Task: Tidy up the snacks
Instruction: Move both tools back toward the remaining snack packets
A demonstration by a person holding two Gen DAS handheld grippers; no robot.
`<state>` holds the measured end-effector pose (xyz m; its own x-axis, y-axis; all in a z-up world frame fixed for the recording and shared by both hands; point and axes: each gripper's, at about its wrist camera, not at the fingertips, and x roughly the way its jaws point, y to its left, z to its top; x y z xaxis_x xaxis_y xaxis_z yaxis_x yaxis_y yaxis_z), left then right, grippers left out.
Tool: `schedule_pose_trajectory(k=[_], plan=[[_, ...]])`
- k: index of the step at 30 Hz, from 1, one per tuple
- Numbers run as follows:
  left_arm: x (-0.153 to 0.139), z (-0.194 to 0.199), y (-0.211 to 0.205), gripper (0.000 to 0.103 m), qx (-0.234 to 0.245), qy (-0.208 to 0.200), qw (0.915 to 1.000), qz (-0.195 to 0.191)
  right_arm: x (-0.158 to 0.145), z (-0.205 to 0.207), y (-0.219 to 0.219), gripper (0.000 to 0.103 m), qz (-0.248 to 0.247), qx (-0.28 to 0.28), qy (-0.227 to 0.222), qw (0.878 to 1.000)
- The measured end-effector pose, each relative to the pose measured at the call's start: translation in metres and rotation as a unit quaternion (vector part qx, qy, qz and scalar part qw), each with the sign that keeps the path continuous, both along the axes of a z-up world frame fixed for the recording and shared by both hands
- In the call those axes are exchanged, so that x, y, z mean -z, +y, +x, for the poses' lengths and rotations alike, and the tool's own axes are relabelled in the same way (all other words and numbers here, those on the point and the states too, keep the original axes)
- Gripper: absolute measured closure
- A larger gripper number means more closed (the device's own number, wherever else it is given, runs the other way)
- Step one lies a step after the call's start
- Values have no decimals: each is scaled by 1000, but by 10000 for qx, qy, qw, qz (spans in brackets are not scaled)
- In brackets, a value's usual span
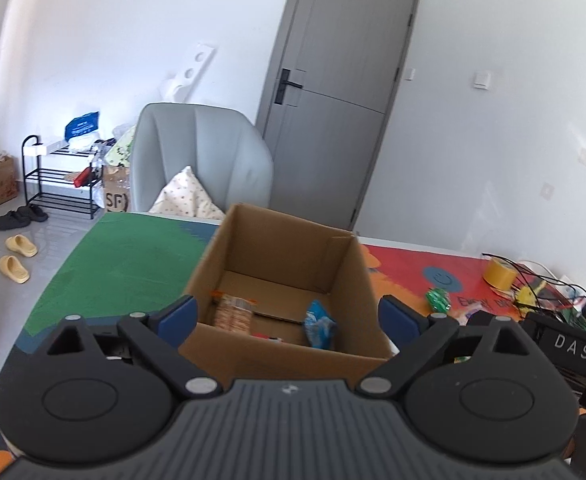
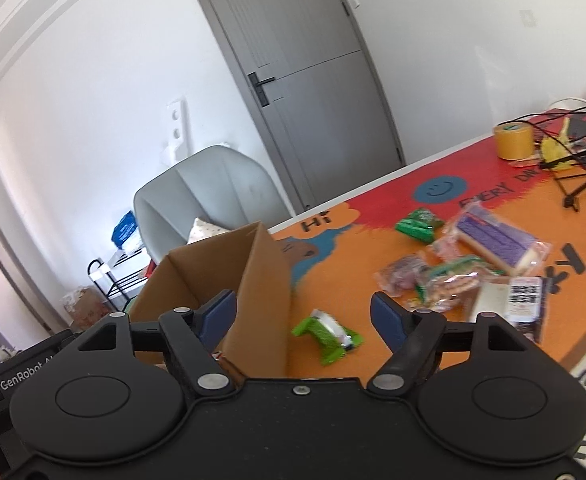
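- While its jaws stand wide apart and hold nothing, the left gripper [image 1: 287, 314] hangs over the open cardboard box [image 1: 249, 236], where a cracker packet [image 1: 233, 312] and a blue packet [image 1: 319, 324] lie.
- The right gripper [image 2: 303, 314], jaws spread and bare, hovers above a green snack packet [image 2: 327, 336] on the bench [image 2: 353, 232] beside the box.
- More wrapped snacks [image 2: 493, 240] lie scattered farther right.

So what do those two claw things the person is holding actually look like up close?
Both are matte black plastic. The left gripper has a ribbed grey body, round black discs on each side, silver pivot pins and dark blue finger pads. The right gripper looks the same, with blue pads too. White "DAS" and "GenRobot" lettering shows on their sides.
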<state>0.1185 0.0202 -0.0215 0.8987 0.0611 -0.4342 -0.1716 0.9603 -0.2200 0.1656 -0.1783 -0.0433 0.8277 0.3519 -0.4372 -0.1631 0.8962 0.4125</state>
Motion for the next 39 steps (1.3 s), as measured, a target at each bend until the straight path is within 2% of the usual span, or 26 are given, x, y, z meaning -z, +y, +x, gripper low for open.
schedule_pose_trajectory(k=[16, 30, 35, 37, 39], plan=[[7, -2, -67, 6, 448, 78, 9988, 157, 16, -25, -73, 14, 83, 651, 71, 9978], [28, 14, -122, 6, 796, 138, 9964, 257, 46, -26, -131, 15, 179, 1017, 217, 9944], [39, 23, -133, 6, 848, 213, 9956, 340, 58, -20, -139, 18, 254, 1050, 317, 9936], [43, 26, -134, 7, 818, 250, 9959, 306, 62, -16, -139, 28, 279, 1012, 368, 9938], [47, 30, -136, 7, 796, 273, 9961, 248, 68, -11, -139, 34, 364, 977, 442, 9936]])
